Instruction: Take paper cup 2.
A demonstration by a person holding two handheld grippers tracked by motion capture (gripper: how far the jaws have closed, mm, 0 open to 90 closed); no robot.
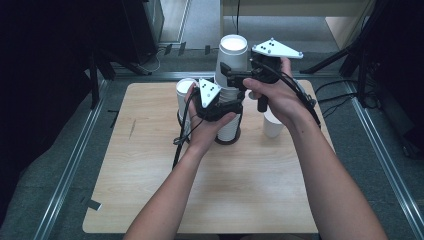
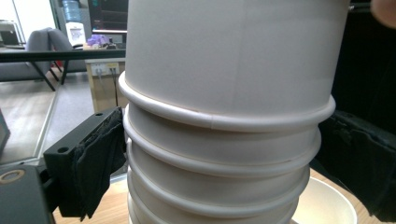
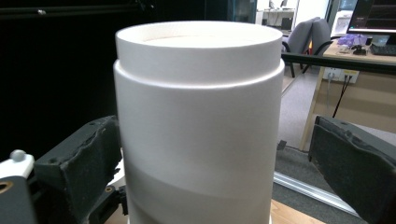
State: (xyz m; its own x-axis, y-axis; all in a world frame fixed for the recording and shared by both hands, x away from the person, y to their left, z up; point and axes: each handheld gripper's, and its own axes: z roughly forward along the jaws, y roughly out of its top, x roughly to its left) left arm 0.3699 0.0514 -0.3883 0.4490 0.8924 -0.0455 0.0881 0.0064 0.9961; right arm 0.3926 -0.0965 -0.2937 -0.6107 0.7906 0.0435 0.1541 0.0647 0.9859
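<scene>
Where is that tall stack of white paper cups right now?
In the high view the stack of cups stands at the table's far middle, between a single cup on its left and an upturned cup on its right.

— Where does your high view sit?
— Above your near edge of the table (image 1: 150, 200), facing forward and down; your forearms come in from the bottom.
— And your left gripper view?
— Very close and level, looking at the stacked rims low on the cup stack (image 2: 224, 140), toward the far edge.
— Your right gripper view?
— Equally close but higher, facing the top cup (image 3: 198, 116). All three views share that stack near the far edge.
</scene>
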